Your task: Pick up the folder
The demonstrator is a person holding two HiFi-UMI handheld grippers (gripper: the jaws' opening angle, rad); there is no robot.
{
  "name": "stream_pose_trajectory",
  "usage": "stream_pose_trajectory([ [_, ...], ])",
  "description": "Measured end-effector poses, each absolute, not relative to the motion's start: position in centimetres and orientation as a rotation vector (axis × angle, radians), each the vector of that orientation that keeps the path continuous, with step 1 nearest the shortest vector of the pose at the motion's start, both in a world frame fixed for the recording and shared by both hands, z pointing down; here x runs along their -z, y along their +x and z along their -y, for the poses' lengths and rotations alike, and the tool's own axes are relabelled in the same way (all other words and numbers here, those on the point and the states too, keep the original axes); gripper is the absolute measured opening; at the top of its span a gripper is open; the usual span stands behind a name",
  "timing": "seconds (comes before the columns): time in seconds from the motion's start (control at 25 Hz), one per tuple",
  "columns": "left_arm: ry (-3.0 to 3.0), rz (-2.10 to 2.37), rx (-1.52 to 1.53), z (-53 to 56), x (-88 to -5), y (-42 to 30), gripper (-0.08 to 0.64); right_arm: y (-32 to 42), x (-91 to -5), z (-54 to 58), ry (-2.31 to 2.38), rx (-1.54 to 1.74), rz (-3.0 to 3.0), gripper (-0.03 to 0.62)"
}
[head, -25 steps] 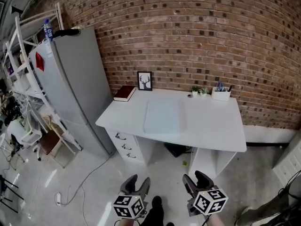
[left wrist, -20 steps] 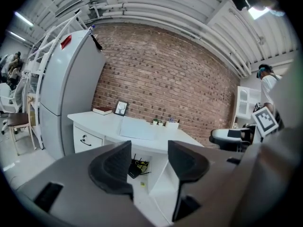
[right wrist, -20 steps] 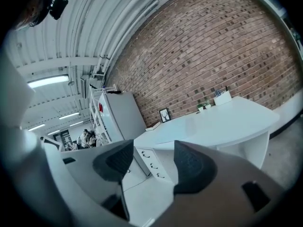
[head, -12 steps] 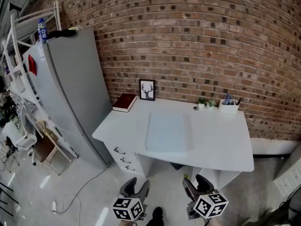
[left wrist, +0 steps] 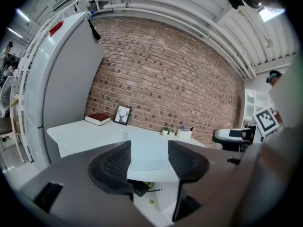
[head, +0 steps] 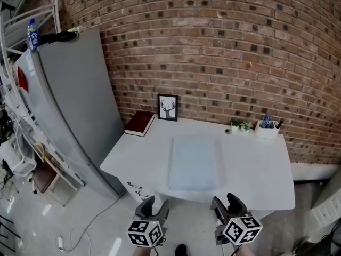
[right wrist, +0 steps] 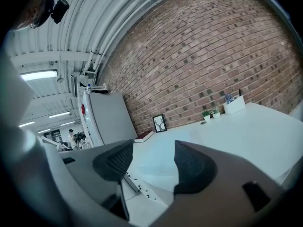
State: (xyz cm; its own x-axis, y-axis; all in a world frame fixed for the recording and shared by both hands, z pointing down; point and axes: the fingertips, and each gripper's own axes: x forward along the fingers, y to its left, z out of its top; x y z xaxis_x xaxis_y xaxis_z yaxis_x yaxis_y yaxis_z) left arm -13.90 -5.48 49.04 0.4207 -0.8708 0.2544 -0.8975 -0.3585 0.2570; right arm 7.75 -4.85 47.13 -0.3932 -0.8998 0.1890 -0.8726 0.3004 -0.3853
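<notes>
vs a second ago: the whole scene has slid closer in the head view. The brick wall (head: pixel 224 41) fills more of the frame and the grey fridge (head: pixel 74 111) looms bigger at left. The white desk (head: pixel 256 169) now has its near edge just beyond both grippers, with less floor showing. The folder (head: pixel 194 161), pale blue, hasn't shifted on the desk: it lies flat mid-desk, a bit left of centre, long side running near to far. Left gripper (head: pixel 154 204) and right gripper (head: pixel 226 201) sit side by side at the near edge of the frame, both short of the desk. Both have jaws apart with only air between the pads, and neither touches the folder. Between the grippers and the folder there is just bare desk top. The other items line the far edge by the wall: red book (head: pixel 139 123) at the far left corner, framed deer print (head: pixel 168 107) beside it, small potted plants (head: pixel 241 126) and white pen holder (head: pixel 267 128) at far right. A bottle (head: pixel 33 33) stands on top of the fridge. Only the head view shows the cable (head: pixel 85 225) on the floor at left. Both gripper views catch the ceiling, which the head view doesn't. Only the left gripper view shows the right gripper's marker cube (left wrist: pixel 266 120), at its right edge. Only the right gripper view shows people (right wrist: pixel 75 137) far off left of the fridge, too small to make out.
</notes>
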Motion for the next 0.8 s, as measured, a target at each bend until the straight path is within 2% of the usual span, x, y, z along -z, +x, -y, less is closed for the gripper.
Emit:
stream_pose_trajectory([
  [0.8,2.386,1.45,-0.148,15.3,-49.3,-13.8,0.223,9.0,-47.6,13.4,-1.839,0.64,-2.41,0.261],
])
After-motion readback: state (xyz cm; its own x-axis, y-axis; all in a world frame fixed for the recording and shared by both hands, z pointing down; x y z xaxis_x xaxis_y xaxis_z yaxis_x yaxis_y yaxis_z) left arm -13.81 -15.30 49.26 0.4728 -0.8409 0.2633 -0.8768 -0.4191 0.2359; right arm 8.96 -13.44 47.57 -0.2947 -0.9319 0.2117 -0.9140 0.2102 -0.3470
